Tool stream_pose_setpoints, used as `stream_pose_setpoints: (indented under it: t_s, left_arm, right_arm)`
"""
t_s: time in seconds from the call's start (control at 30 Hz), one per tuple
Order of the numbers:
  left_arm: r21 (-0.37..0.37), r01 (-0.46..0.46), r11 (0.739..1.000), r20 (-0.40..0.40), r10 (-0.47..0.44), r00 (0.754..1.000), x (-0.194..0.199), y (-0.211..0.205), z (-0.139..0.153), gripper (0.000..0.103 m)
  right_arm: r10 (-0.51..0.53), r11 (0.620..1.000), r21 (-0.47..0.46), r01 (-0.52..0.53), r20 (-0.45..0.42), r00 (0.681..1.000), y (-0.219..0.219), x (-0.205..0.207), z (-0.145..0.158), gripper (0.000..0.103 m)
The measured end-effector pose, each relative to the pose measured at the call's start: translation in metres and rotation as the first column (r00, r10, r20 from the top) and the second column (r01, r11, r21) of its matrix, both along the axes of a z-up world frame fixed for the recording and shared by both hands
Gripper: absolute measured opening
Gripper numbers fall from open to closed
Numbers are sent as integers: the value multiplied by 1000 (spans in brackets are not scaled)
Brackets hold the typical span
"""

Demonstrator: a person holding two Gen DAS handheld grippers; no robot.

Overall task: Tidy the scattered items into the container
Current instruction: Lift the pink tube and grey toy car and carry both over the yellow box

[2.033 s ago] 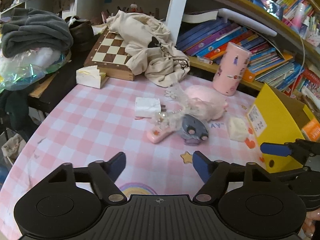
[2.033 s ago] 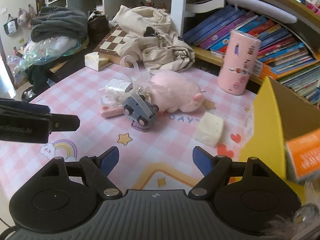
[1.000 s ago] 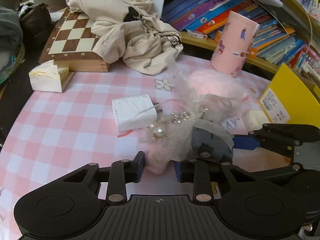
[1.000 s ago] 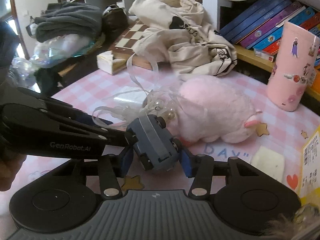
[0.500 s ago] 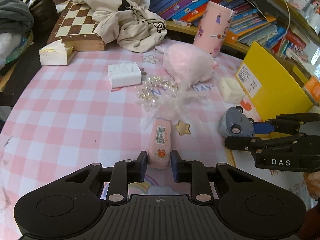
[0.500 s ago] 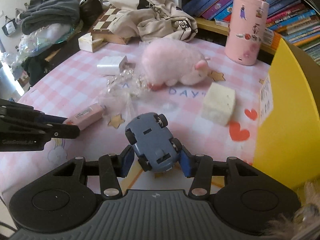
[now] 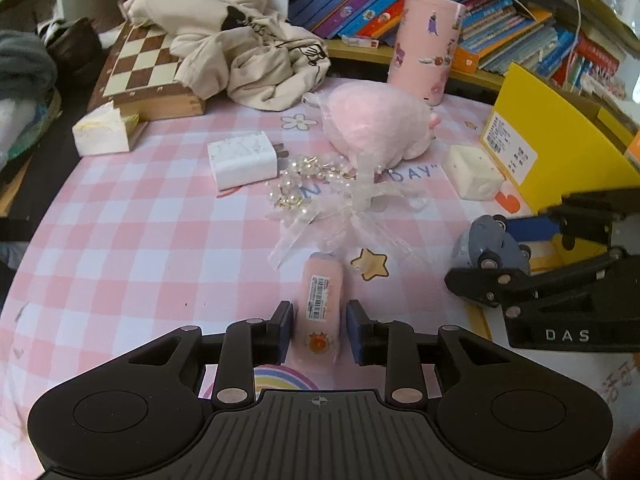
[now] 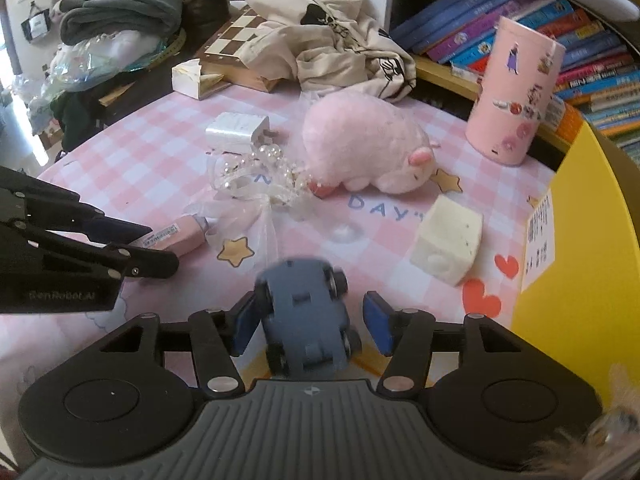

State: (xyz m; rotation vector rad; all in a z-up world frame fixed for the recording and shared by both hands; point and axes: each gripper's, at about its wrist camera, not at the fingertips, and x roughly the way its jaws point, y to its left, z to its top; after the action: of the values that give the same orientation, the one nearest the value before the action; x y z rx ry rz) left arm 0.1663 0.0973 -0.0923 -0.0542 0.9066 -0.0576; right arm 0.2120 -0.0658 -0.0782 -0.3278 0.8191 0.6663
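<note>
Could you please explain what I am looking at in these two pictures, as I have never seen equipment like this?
There is no robot here. A person holds a two-fingered claw in each hand, and a wide-angle camera on each claw looks forward along its fingers. One picture comes from the left claw, the other from the right claw; each also shows the other claw at its edge.

On the pink checked tablecloth lie a pink plush toy, a white charger, a white block and a beaded ribbon. The yellow box on the right looks like the container for tidying.

The left claw's jaws are opening with a pink tube between them. The right claw's jaws are opening too, with a blurred blue toy car between them and a clear gap on one side.
</note>
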Motion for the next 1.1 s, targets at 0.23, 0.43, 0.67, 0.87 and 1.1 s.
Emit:
stream_pose_setpoints:
  t_s: [0.23, 0.43, 0.67, 0.87, 1.1]
  left_arm:
    - [25, 8, 1000, 11, -8, 1000, -3, -3, 0, 24]
    - [-78, -62, 995, 7, 63, 998, -14, 7, 7, 23]
    - [-179, -115, 977, 12, 119, 993, -34, 16, 19, 23]
    - [-262, -139, 955, 20, 150, 989, -51, 20, 33, 23]
    - [-298, -117, 947, 63, 142, 988, -72, 16, 51, 23]
  right_arm:
    - [10, 1000, -4, -10, -35, 999, 0, 2, -3, 42]
    - [0, 1000, 26, 1, -35, 999, -5, -6, 7, 40]
    - [-7, 999, 45, 8, -41, 999, -6, -21, 17, 40]
    - [-17, 997, 76, 19, -23, 1000, -12, -38, 32, 40]
    - [-41, 994, 102, 42, -7, 999, -21, -60, 46, 40]
